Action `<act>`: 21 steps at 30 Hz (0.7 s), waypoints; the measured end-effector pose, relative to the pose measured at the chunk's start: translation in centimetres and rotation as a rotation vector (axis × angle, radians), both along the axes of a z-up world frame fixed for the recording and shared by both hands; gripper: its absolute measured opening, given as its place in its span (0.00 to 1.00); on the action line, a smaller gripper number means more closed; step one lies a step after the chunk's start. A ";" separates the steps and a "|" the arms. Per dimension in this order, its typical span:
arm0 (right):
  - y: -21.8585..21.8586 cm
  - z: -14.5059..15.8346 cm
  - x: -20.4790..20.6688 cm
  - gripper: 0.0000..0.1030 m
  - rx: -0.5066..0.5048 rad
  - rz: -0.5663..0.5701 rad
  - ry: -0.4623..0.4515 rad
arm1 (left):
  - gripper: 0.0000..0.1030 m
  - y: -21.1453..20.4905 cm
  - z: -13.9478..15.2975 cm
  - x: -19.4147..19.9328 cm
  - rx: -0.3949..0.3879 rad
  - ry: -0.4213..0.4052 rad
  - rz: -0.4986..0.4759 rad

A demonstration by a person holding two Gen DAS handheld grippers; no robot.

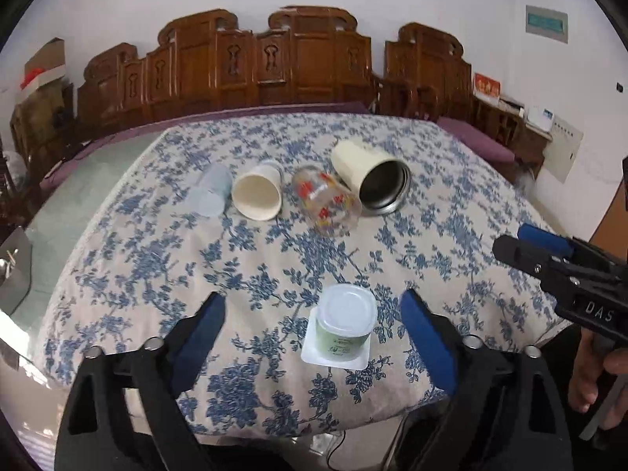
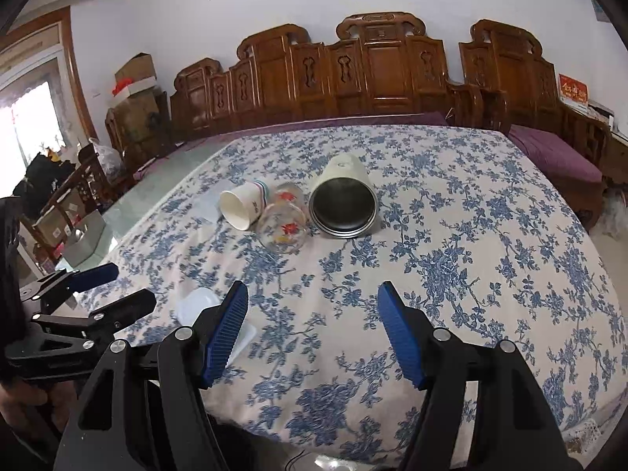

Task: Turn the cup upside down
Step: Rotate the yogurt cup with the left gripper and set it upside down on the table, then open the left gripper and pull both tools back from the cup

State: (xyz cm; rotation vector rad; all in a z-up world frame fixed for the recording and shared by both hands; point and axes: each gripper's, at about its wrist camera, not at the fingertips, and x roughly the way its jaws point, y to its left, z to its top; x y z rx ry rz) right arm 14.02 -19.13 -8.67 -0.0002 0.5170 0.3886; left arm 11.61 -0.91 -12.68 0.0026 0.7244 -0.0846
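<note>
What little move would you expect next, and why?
Probably the right hand-held gripper reaches forward toward the cream steel-lined cup. Both grippers are open and empty, that cup lies on its side straight ahead, and the yogurt cup already stands upside down.

White letters "DAS" stand out on the black body of the right gripper, seen from the left wrist camera. The green label on the upside-down yogurt cup carries print too small to read. The red sign by the wall has gold characters, too blurred to make out. Nothing else legible.
</note>
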 end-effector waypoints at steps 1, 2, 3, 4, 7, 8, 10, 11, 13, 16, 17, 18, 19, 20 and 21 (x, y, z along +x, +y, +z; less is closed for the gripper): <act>0.0 0.2 -0.3 0.69 0.006 0.001 0.000 | 0.91 0.1 0.3 -0.3 -0.002 -0.007 0.003; 0.0 0.4 -0.7 0.69 0.009 -0.001 -0.003 | 0.92 0.3 0.7 -0.6 -0.003 -0.017 0.008; 0.1 0.6 -1.3 0.69 0.008 -0.005 -0.011 | 0.92 0.5 1.1 -1.0 -0.009 -0.026 0.014; 0.1 0.9 -1.8 0.69 0.007 -0.008 -0.017 | 0.92 0.7 1.4 -1.3 -0.013 -0.030 0.017; 0.1 1.5 -3.4 0.80 0.013 -0.016 -0.034 | 0.92 0.9 2.3 -2.4 -0.005 -0.045 0.023; 0.2 1.7 -3.8 0.81 0.010 -0.019 -0.040 | 0.92 0.9 2.5 -2.7 0.001 -0.049 0.024; 0.4 2.2 -4.9 0.83 0.006 -0.022 -0.054 | 0.92 0.9 3.1 -3.5 0.011 -0.055 0.027; 0.4 2.4 -5.2 0.86 0.005 -0.024 -0.057 | 0.92 1.0 3.4 -3.8 0.012 -0.059 0.028; 0.4 3.0 -6.5 0.91 0.008 -0.034 -0.083 | 0.92 1.2 4.1 -4.9 0.005 -0.077 0.029; 0.4 4.0 -8.8 0.98 0.009 -0.044 -0.129 | 0.92 1.4 5.5 -6.7 0.009 -0.115 0.040; 0.4 4.3 -9.5 0.98 0.008 -0.047 -0.140 | 0.92 1.5 5.9 -7.2 0.012 -0.126 0.044; 0.4 4.4 -10.0 0.98 0.008 -0.049 -0.147 | 0.92 1.6 6.3 -7.7 0.011 -0.135 0.046; 0.4 4.7 -10.8 0.98 0.007 -0.054 -0.162 | 0.92 1.7 6.7 -8.3 0.009 -0.145 0.049; 0.5 4.8 -11.2 0.98 0.007 -0.057 -0.171 | 0.92 1.8 7.1 -8.8 0.008 -0.155 0.052; 0.5 5.0 -11.8 0.98 0.006 -0.059 -0.182 | 0.92 2.0 7.5 -9.4 0.010 -0.166 0.058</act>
